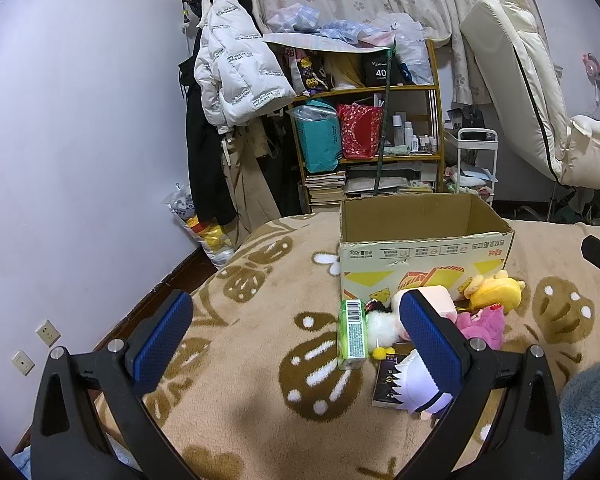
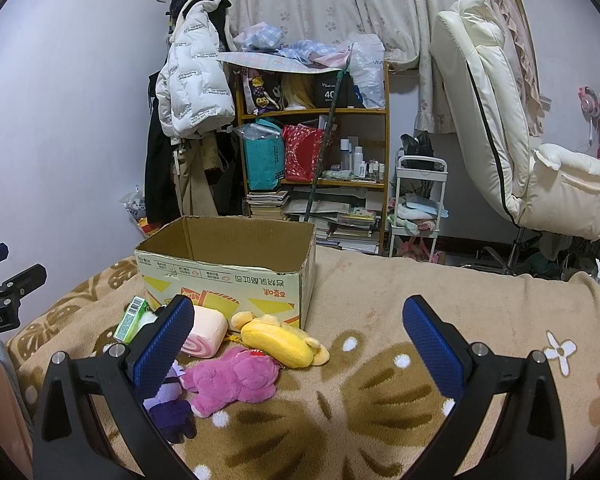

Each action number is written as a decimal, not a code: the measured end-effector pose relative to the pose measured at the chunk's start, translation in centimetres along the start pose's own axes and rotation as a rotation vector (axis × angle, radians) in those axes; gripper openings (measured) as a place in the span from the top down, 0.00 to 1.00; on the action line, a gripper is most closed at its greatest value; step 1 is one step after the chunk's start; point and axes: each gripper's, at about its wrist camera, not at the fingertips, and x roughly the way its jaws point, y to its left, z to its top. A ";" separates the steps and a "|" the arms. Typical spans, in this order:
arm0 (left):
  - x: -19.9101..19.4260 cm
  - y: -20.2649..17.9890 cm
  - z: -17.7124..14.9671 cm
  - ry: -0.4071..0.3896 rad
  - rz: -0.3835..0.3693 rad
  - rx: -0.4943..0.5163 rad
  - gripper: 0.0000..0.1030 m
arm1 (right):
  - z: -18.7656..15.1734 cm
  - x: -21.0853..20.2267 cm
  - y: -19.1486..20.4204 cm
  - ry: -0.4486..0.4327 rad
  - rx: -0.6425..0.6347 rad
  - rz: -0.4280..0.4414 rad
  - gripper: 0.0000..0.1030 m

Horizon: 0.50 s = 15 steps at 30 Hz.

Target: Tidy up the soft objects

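**Nothing picked yet: choosing the first toy for the box**

I hold both tongs spread wide and empty above the tan fleece blanket with brown flower shapes (image 2: 380, 380). My left gripper (image 1: 296, 344) hangs over bare blanket on the left of the heap; my right gripper (image 2: 300, 348) hangs to the heap's right, its left pad overlapping the toys in view.

The open brown cardboard box with yellow printed sides (image 2: 228, 264) stands at the far side of the blanket, and from here I can see nothing inside it. The soft things lie bunched against its near wall: a flat yellow plush bear (image 2: 280, 338) closest to the box, a fuzzy pink plush bear (image 2: 232, 378) just in front of it and touching it, a pink-and-white swirl-roll cushion (image 2: 206, 334) to their left, and a small purple-and-white plush doll (image 2: 172, 408) nearest me. A green carton with a barcode label (image 1: 353, 332) and a dark flat booklet (image 1: 388, 380) lie among them; I judge those are not soft.

I take this for the start of the sorting. The pink bear looks the easiest first grab: I should shift my right tongs left and down, straddle its body, squeeze, and lift clear of the yellow bear before carrying it over the box rim.
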 end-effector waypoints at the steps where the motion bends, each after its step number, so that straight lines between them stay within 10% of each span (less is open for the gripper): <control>1: 0.0 0.0 0.0 0.000 0.000 0.000 0.01 | 0.0 0.0 0.0 0.000 0.000 0.000 0.00; 15: 0.0 0.0 0.0 0.000 0.001 0.001 0.01 | -0.2 0.2 -0.1 0.003 0.003 0.000 0.00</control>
